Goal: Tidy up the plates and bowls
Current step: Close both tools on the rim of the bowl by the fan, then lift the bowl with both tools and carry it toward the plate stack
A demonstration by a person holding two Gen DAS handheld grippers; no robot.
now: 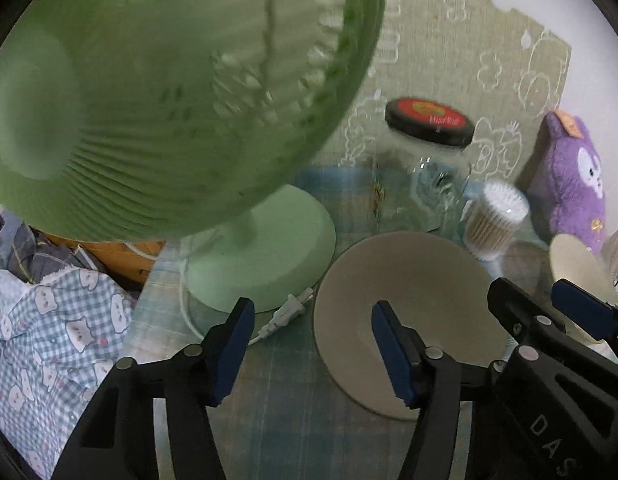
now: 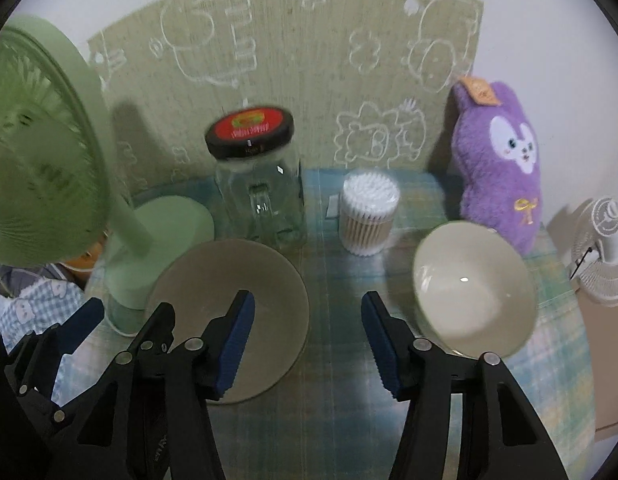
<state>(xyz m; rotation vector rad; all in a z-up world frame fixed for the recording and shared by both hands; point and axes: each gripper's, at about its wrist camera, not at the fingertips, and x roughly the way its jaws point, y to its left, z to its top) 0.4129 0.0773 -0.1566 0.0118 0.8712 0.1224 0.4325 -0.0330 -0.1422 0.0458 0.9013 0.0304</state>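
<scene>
Both tools hang above the checked cloth of the surface, tilted down at it, and neither holds anything: the left gripper stands partly open with its right pad over the near rim of the plate, and the right gripper stands partly open over bare cloth, with nothing between its pads. Taking the glass jar as the mark, the plate lies flat just in front of it and the bowl sits upright well off to its right, in front of the purple plush toy. To stack them, the right gripper likely needs to swing right and pinch the bowl's near wall over the rim, while the left steadies the plate or slips one pad under its edge; a flat plate on cloth gives little lip, so a shallow approach should serve better than a steep one. The tub of cotton swabs stands just right of the jar, behind the lane between the dishes. The green fan looms left of the jar, its base and loose plug close by the plate's left edge, where the left gripper could snag.
</scene>
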